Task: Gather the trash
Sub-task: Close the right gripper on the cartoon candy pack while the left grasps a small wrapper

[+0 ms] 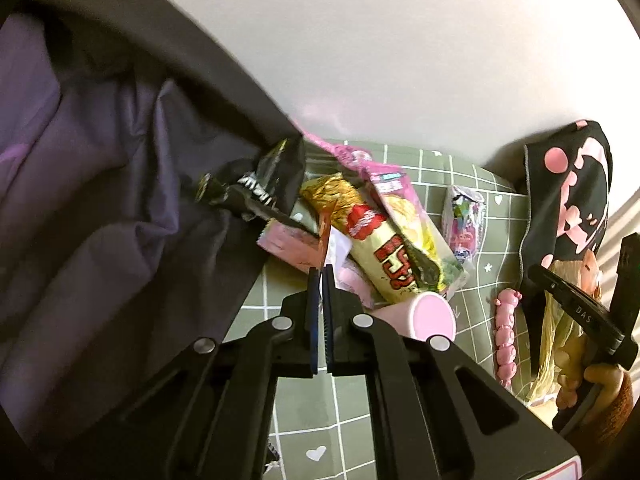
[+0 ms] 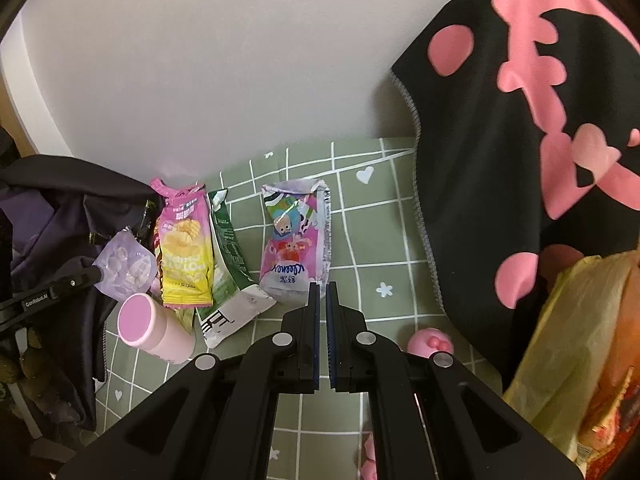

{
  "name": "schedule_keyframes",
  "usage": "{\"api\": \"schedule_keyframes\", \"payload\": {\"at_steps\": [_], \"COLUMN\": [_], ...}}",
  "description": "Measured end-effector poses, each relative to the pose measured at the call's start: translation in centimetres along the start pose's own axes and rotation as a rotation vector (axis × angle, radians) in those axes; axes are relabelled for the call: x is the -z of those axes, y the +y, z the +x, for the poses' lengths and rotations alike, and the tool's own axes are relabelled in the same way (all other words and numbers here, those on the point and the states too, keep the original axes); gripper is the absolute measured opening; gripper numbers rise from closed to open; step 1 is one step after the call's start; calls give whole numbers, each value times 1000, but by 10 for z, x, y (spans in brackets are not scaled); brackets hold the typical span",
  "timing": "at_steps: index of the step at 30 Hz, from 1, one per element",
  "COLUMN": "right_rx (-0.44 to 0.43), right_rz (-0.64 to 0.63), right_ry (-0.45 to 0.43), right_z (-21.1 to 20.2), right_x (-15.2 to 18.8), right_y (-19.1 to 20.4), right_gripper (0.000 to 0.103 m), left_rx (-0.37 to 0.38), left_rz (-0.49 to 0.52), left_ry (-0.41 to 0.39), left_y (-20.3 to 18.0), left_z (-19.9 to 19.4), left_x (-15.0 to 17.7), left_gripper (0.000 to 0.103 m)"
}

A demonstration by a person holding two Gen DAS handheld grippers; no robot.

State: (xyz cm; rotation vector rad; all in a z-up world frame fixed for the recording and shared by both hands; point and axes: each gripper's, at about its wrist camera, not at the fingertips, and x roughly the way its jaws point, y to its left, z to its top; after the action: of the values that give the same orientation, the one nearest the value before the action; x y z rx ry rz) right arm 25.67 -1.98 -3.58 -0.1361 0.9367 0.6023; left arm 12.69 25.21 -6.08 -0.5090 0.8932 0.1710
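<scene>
My left gripper (image 1: 320, 270) is shut on a thin orange and white wrapper (image 1: 326, 246), held over a pile of snack wrappers. The pile holds a gold and cream noodle packet (image 1: 380, 252), a pink and yellow chip bag (image 2: 184, 252), a green and white pouch (image 2: 230, 276) and a black wrapper (image 1: 260, 184). A pink tissue pack (image 2: 294, 236) lies apart, just ahead of my right gripper (image 2: 323, 286), which is shut and empty above the green checked cloth (image 2: 372, 240).
A pink-lidded cup (image 2: 150, 328) lies on its side by the pile. A dark purple-lined bag (image 1: 100, 200) sits at the left. A black cloth with pink prints (image 2: 520, 140) hangs at the right, with a yellow plastic bag (image 2: 568, 340) below it. A pink toy (image 1: 506, 332) lies on the cloth.
</scene>
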Motion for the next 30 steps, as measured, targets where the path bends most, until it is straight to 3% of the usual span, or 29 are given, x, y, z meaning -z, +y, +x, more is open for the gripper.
{"api": "schedule_keyframes", "payload": {"at_steps": [7,13,18,19,21,22,23,30], "right_rx": [-5,10,-72,-58,-52,-70,-88,-36], "right_rz": [12,-1,1,-22,-38,-29,-20,8], "right_ry": [-49,-101,-105,-115,-112,-96,-87,-16], "right_z": [-28,-55,-50,-44,-30,-19,-10,58], "right_x": [-4,-3,2,1,-4,-7,-9,-27], "right_y": [-5,-3,2,7,16,19,20,23], "right_gripper": [5,5,6,8,23,41,48,48], "left_rx": [-1,59,85,84,79,79,75,34], "left_rz": [69,120,108,107,97,93,91,45], "left_ry": [-75,-143,-128,-124,-111,-106,-102,-107], "left_y": [-27,-54,-53,-52,-47,-45,-42,-16], "left_z": [-23,-45,-45,-44,-43,-43,-43,-47], "left_x": [-18,-35,-32,-30,-26,-24,-23,-25], "left_gripper": [2,2,2,2,2,2,2,2]}}
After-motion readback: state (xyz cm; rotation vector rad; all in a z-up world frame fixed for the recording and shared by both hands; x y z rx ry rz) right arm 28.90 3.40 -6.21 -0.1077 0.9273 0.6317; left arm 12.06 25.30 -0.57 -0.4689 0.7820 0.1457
